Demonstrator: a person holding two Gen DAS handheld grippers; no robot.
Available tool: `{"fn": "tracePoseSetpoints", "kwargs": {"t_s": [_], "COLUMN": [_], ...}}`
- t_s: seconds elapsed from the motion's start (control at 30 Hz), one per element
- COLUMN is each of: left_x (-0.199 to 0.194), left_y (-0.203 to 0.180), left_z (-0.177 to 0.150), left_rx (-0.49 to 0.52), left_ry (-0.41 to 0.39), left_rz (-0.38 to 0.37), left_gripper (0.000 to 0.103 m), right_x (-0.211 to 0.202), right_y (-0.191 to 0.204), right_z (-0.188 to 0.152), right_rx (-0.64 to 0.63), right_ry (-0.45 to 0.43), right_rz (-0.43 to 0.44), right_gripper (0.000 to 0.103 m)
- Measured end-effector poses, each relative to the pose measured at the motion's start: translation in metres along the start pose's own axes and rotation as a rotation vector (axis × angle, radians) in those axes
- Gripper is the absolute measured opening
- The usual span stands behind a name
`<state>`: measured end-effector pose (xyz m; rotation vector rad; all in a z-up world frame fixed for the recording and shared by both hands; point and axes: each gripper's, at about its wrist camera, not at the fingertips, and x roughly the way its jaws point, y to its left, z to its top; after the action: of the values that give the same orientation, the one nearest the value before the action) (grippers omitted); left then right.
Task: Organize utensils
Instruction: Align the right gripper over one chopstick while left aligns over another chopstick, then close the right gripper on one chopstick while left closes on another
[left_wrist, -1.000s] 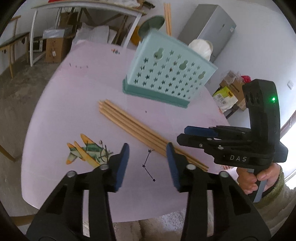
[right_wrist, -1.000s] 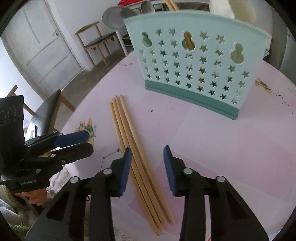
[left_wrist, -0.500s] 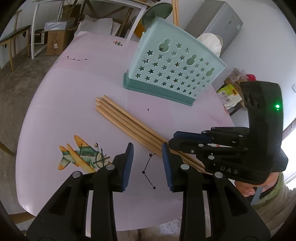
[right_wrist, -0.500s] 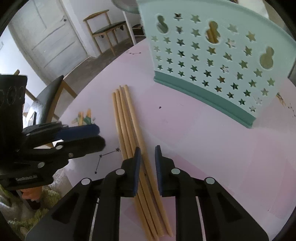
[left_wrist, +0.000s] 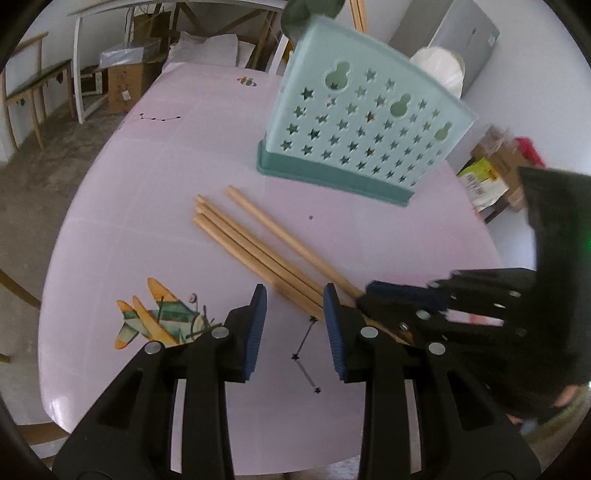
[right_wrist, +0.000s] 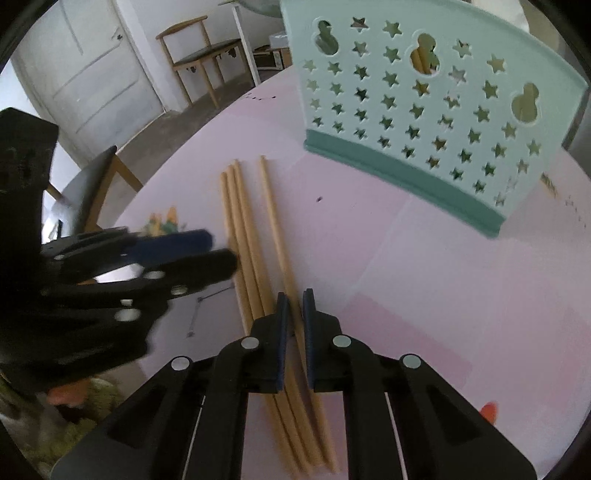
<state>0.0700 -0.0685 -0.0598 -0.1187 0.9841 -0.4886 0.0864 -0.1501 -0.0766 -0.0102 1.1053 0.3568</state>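
Several wooden chopsticks lie on the pink table (left_wrist: 166, 166). Three stay bundled (left_wrist: 251, 251) (right_wrist: 240, 229). A fourth chopstick (right_wrist: 273, 214) (left_wrist: 280, 232) lies angled away from them. My right gripper (right_wrist: 293, 306) (left_wrist: 369, 295) is closing, and its blue pads pinch that single chopstick near its near end. My left gripper (left_wrist: 293, 299) (right_wrist: 221, 251) hovers open over the bundle's near end, gripping nothing. A pale teal star-holed caddy (left_wrist: 369, 122) (right_wrist: 424, 103) stands upright beyond the sticks, with more chopsticks (right_wrist: 424, 59) inside.
An aeroplane print (left_wrist: 159, 317) marks the table at the near left. Off the table are a wooden chair (right_wrist: 199, 48), a white door (right_wrist: 85, 74), cardboard boxes (left_wrist: 125, 85) and a grey cabinet (left_wrist: 454, 33). A dark chair back (right_wrist: 92, 177) stands at the table's left edge.
My right jaws went from wide apart to nearly together around the rightmost chopstick, whose far end swung away from the other three. Both grippers moved closer to the sticks.
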Motion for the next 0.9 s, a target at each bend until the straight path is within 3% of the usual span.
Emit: {"fn": "tracePoseSetpoints", "kwargs": {"t_s": [0.17,0.43,0.6,0.7,0.9], "left_x": [-0.006,-0.017,-0.020,-0.015,-0.001], "left_y": [-0.004,0.004,0.014,0.009,-0.019], "left_z": [-0.009,-0.020,-0.013,-0.007,-0.014], "left_rx": [0.082,0.157,0.081,0.059,0.182], "left_ry": [-0.022,-0.038,-0.020,-0.014,-0.046], "left_rz": [0.073,0.142,0.082,0.063,0.116], "left_gripper": [0.029,0.029,0.030,0.041,0.043], "right_x": [0.001,-0.006,-0.007,-0.007,-0.008], "right_y": [0.012,-0.010,-0.016,-0.015,-0.021], "right_z": [-0.008,-0.020,-0.025,-0.024,-0.027], "right_rx": [0.058,0.169,0.227,0.231,0.270], "right_ry": [-0.010,-0.032,-0.039,-0.054,-0.097], "right_rz": [0.009,-0.036,-0.032,-0.047,-0.049], "right_gripper": [0.007,0.006,0.006,0.006,0.006]}}
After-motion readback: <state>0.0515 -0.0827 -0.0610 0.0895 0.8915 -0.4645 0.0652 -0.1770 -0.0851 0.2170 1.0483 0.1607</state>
